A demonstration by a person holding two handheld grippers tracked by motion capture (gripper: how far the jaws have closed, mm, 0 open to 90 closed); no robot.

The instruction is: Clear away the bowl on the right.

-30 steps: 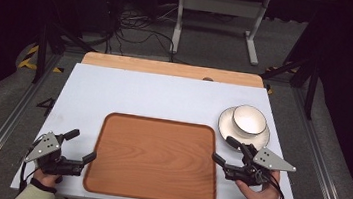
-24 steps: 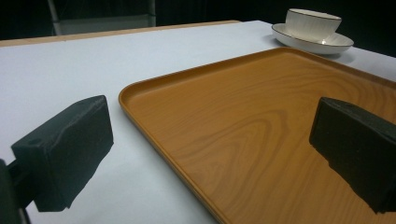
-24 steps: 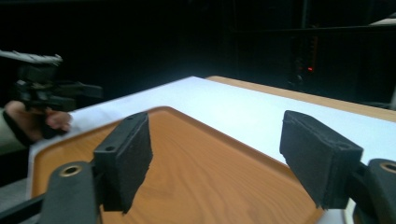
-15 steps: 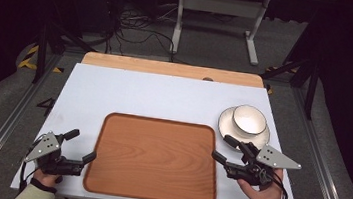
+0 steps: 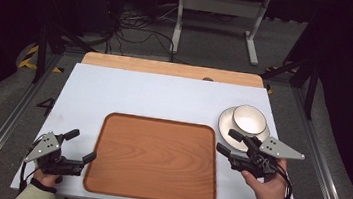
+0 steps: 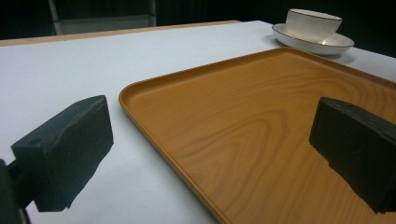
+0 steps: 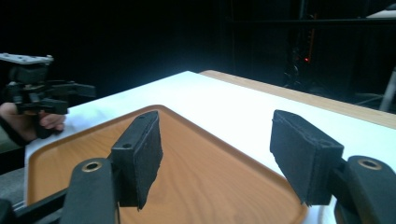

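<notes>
- Our left gripper (image 5: 79, 146) rests at the near left corner of the white table (image 5: 155, 94), jaws spread and holding nothing; it sits just beside the left edge of the wooden tray (image 5: 154, 157), apart from it as far as we can tell.
- From the left gripper view, the tray's near rim (image 6: 154, 140) runs between our two jaws, and the cup (image 6: 313, 23) on its saucer (image 6: 313, 43) stands well apart, across the full width of the tray.
- The tray lies flat and bare at the middle of the table, its long axis running left to right between our two hands.
- Our right gripper (image 5: 226, 141) hovers off the tray's right edge, jaws wide with nothing between them, pointing left and slightly away from us.
- The cup (image 5: 248, 120) sits upright on its saucer (image 5: 226, 123) at the far right of the table, just beyond the right gripper's fingertips and to the outside of them.
- We judge the right hand (image 5: 268, 183) much the nearer one for the cup; reaching it would mean swinging the jaws away from the tray and toward the far right.
</notes>
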